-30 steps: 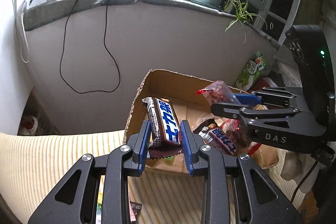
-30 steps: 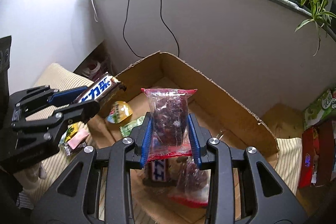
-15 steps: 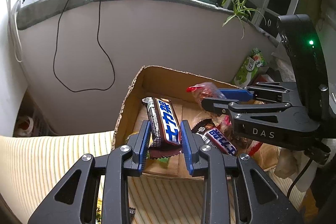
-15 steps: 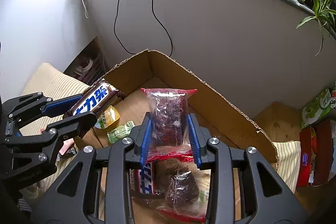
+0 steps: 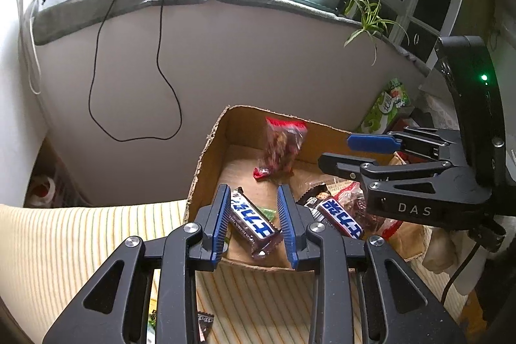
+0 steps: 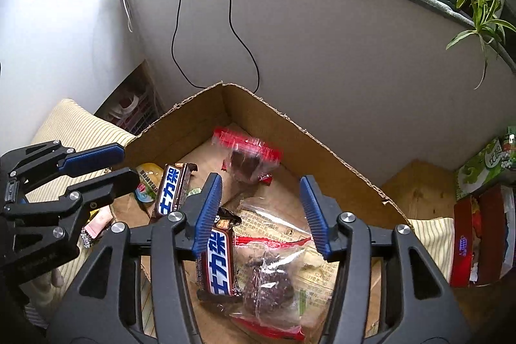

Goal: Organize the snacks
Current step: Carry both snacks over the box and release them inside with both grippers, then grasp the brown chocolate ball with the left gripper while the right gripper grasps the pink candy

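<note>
Dropped since earlier frame: red date packet [image 6: 246, 158] and chocolate bar [image 5: 252, 223], now loose in cardboard box [image 6: 325, 163]; right gripper [image 6: 261, 211] opening, left gripper [image 5: 253, 223] fingers apart, few small snacks [image 6: 96, 223] left outside, near left

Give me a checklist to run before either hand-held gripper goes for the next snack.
1. Right hand-held gripper empty: ok. Its jaws are opening, with nothing between the pads.
2. Left hand-held gripper empty: ok. The right wrist view shows the chocolate bar beyond its fingertips, inside the cardboard box.
3. Red packet settled in the box: cannot tell, because it is blurred.
4. All snacks boxed: not ok. Small wrappers lie on the striped cloth outside the box.
5. The two grippers clear of each other: ok.
</note>
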